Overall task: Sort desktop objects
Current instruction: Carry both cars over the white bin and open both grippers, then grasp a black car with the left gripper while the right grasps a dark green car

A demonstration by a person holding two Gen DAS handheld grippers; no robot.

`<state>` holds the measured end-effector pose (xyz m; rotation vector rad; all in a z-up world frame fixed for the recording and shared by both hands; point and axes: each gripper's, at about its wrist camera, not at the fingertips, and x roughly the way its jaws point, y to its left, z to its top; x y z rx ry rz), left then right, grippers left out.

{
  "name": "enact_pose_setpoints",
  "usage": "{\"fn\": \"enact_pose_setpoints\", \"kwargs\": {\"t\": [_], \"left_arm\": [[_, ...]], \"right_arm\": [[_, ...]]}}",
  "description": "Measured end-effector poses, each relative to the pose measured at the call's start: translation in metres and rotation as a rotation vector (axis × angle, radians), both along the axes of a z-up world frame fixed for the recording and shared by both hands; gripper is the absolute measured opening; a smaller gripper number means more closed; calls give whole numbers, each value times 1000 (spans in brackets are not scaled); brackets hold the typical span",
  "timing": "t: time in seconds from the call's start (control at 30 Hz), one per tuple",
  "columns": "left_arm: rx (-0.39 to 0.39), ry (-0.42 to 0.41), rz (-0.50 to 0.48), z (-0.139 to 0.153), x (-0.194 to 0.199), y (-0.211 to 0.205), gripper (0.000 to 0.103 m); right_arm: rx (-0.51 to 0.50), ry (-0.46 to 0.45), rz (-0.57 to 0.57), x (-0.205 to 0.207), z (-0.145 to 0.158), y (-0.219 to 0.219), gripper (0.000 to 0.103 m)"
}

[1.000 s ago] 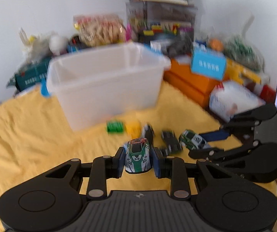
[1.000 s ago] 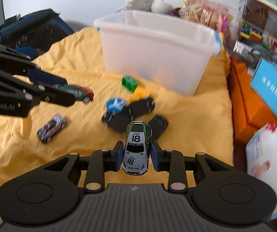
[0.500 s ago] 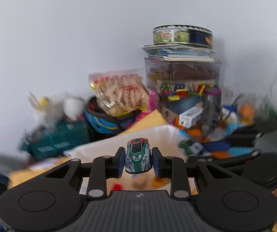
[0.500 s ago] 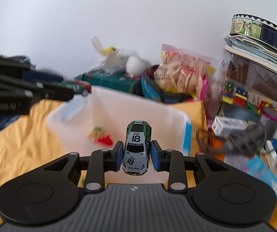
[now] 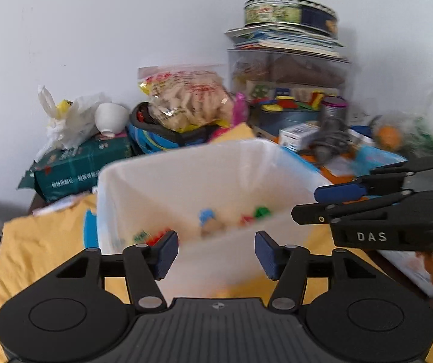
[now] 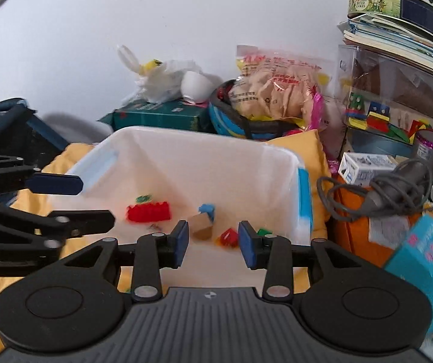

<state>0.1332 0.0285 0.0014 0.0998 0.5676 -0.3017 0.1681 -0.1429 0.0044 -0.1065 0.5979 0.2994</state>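
A white translucent plastic bin (image 5: 162,181) (image 6: 276,163) stands on the yellow cloth (image 5: 44,242). Inside lie a red brick (image 6: 148,211), a blue piece (image 6: 207,208), a wooden block (image 6: 201,227), a small red piece (image 6: 228,237) and green pieces (image 6: 143,198). My left gripper (image 5: 215,254) is open and empty at the bin's near rim. My right gripper (image 6: 213,242) is open and empty over the bin's near edge. The right gripper also shows in the left wrist view (image 5: 337,199), the left gripper in the right wrist view (image 6: 74,199). No toy car shows.
Clutter behind the bin: a snack bag (image 6: 276,90), a green package (image 6: 162,115), a white plastic bag (image 6: 159,78), a clear box of blocks (image 6: 397,106) under books and a cookie tin (image 6: 397,3), orange boxes (image 6: 355,227), a grey corded tool (image 6: 397,190).
Both grippers held toy cars half a second ago; both have opened and the cars are gone from the fingers. Both views have tilted down over the bin.
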Motion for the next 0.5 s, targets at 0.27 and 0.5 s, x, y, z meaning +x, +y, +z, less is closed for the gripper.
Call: {"fn": "enact_pose_setpoints", "kwargs": {"t": [0.27,0.5], "left_arm": [[83,169,-116,-58,-54,-24,62],[170,183,-293,-83,-75,-55,54]], "right_arm": [[-166,110,105,-68,-56,-6,38],[-133,247,99,-79,-89,-9,25]]}}
